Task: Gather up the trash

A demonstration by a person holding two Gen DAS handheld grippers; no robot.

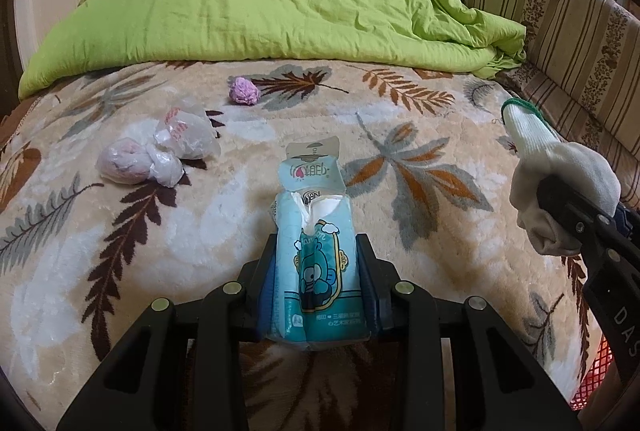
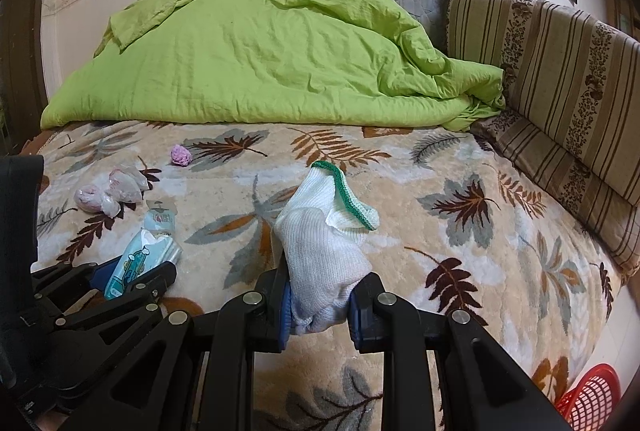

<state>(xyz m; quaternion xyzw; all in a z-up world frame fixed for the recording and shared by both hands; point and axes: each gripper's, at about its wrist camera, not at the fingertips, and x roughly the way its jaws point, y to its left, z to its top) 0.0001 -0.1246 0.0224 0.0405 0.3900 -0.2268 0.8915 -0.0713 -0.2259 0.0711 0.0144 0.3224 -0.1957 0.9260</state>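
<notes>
The left gripper (image 1: 316,263) has its jaws clamped on a blue tissue packet (image 1: 318,271), gripped across its middle and held above the leaf-patterned blanket (image 1: 440,159). The packet looks light and soft, so it probably squashes rather than slips; its torn top flap droops and is a poor place to hold. The right gripper (image 2: 318,305) has its jaws clamped on a white glove (image 2: 324,247) with a green cuff. It is limp knit fabric, light, and bunched between the pads, and the cuff end flops forward.

On the blanket, far left, lie a knotted clear plastic bag (image 1: 154,155) and a crumpled purple paper ball (image 1: 243,91). Both seem feather-light; the bag's knot offers the firmest pinch. A red basket (image 2: 592,399) sits near right, likely the place for the trash.
</notes>
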